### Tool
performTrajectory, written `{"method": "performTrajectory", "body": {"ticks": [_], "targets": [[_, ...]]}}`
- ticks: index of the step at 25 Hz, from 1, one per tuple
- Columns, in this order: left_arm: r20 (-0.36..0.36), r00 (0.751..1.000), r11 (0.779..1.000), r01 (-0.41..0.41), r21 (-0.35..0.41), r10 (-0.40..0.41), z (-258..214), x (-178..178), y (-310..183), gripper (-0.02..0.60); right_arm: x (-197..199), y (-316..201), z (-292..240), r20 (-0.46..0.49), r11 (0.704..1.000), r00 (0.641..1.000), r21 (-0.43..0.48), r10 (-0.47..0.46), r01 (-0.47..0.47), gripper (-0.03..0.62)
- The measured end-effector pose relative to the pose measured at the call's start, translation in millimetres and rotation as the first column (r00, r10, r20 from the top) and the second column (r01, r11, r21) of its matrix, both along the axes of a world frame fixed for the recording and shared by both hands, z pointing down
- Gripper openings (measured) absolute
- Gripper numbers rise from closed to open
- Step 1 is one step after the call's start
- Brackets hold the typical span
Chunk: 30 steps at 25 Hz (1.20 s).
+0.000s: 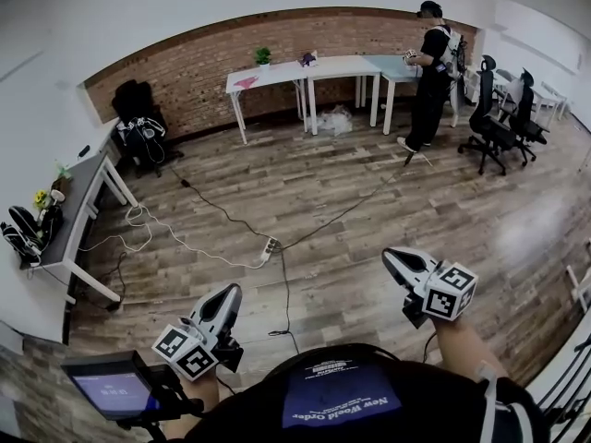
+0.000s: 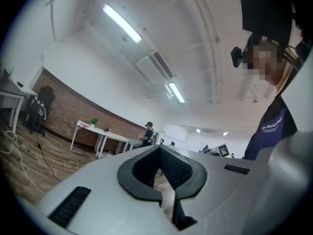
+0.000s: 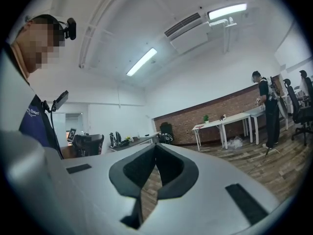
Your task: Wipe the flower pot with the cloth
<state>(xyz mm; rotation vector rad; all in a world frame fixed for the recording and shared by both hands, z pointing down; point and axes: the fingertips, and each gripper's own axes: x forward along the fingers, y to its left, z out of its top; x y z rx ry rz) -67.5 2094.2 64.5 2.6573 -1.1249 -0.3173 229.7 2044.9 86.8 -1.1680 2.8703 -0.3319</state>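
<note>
Currently, item one: my left gripper [image 1: 228, 293] [image 2: 159, 153] and right gripper [image 1: 389, 256] [image 3: 155, 148], which I am carrying low in front of me, the fingers of each pressed fully together and gripping nothing. Item two: the flower pot [image 1: 263, 58] [image 2: 93, 123] [image 3: 206, 118], a small pale pot with a green plant. It is standing upright at the back edge of the leftmost white table [image 1: 277, 74], against the brick wall. It is lying well apart from both sets of fingers, straight ahead across the wooden floor and slightly to the left. My left gripper is pointing closer to its line, though neither is anywhere near reach. Item three: a pink piece [image 1: 247, 82], possibly the cloth, is lying near that tabletop's left front corner.
</note>
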Motion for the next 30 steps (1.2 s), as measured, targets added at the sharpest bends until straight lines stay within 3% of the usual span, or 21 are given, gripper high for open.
{"method": "performTrajectory", "body": {"ticks": [6,14,20,24,30], "targets": [[0.012,0.998,0.998,0.065,-0.015,-0.065,3,26,-49,-0.005,29,-68,6,0.02,0.999,0.999,-0.012,-0.047,0.047,-0.005],[-0.028,0.985,0.985,0.171,-0.009,-0.171,9,99,-129,-0.005,81,-173,3,-0.021,0.984,0.984,0.028,-0.176,0.177,-0.005],[-0.036,0.984,0.984,0.174,-0.029,-0.175,9,142,-179,-0.005,107,-231,-1,-0.052,0.974,0.973,0.036,-0.223,0.225,-0.005],[-0.039,0.984,0.984,0.172,-0.042,-0.173,15,138,-204,-0.005,102,-256,10,-0.04,0.974,0.973,0.006,-0.227,0.228,-0.005],[-0.073,0.989,0.992,0.128,-0.022,-0.129,18,103,-267,-0.005,67,-306,12,-0.052,0.98,0.979,0.01,-0.197,0.198,-0.005]]}}
